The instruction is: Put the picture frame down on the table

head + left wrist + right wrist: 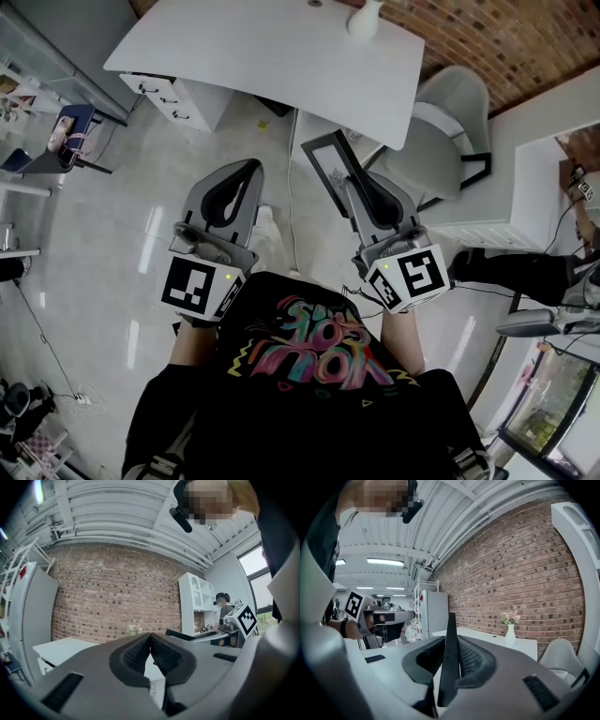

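Note:
The picture frame [328,167], black-edged with a pale print, is held in the air below the white table [272,47]. My right gripper [352,184] is shut on its near edge. In the right gripper view the frame [450,667] stands edge-on as a thin dark blade between the ribbed pads, with the table [487,637] ahead. My left gripper [251,171] hangs beside it to the left, shut with nothing in it. In the left gripper view its tips [150,635] meet, and the frame's dark edge [183,634] shows at the right.
A white vase [366,19] with flowers stands on the table's far side, also visible as a vase [510,633]. A grey chair [441,131] sits right of the table; a white drawer unit [178,98] is under its left end. A cable [291,202] runs across the floor.

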`<state>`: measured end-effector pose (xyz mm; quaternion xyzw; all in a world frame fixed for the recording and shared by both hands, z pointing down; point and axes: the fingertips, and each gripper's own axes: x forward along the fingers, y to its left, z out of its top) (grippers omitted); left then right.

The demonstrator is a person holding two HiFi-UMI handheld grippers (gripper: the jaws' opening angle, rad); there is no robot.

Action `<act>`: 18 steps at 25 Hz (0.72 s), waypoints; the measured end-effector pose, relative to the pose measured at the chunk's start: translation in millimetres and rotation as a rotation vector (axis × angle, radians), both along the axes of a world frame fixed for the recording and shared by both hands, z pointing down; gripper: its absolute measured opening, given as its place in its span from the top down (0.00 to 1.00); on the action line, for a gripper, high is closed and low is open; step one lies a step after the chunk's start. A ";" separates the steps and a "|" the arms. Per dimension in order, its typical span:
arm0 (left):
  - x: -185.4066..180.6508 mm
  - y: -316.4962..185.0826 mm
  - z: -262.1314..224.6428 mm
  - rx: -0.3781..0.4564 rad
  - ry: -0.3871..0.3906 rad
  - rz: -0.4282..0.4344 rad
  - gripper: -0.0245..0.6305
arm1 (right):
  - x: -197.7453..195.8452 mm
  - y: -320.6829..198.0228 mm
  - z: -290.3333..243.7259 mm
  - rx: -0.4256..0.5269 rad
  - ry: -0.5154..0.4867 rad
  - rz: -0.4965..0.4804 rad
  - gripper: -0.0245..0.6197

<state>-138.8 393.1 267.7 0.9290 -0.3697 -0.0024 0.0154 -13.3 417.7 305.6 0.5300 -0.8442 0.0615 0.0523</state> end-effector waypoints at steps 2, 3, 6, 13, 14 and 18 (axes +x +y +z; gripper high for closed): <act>-2.0 -29.9 0.2 -0.004 -0.001 0.005 0.93 | -1.7 -29.2 0.1 -0.005 -0.001 0.006 0.83; -3.6 -46.0 -0.7 -0.006 -0.001 0.010 0.93 | -3.4 -44.9 -0.5 -0.007 0.001 0.009 0.83; -9.3 -96.3 -4.9 -0.003 -0.004 0.028 0.93 | -9.4 -94.2 -4.7 -0.005 0.007 0.026 0.83; -25.5 -216.5 -15.8 -0.005 -0.018 0.085 0.93 | -21.6 -211.2 -15.1 -0.017 -0.007 0.100 0.83; -26.8 -226.6 -15.0 -0.004 -0.019 0.094 0.93 | -22.6 -220.3 -13.7 -0.017 -0.005 0.111 0.83; -30.0 -248.7 -6.7 -0.005 -0.018 0.128 0.93 | -21.1 -235.5 -5.5 -0.029 0.009 0.156 0.83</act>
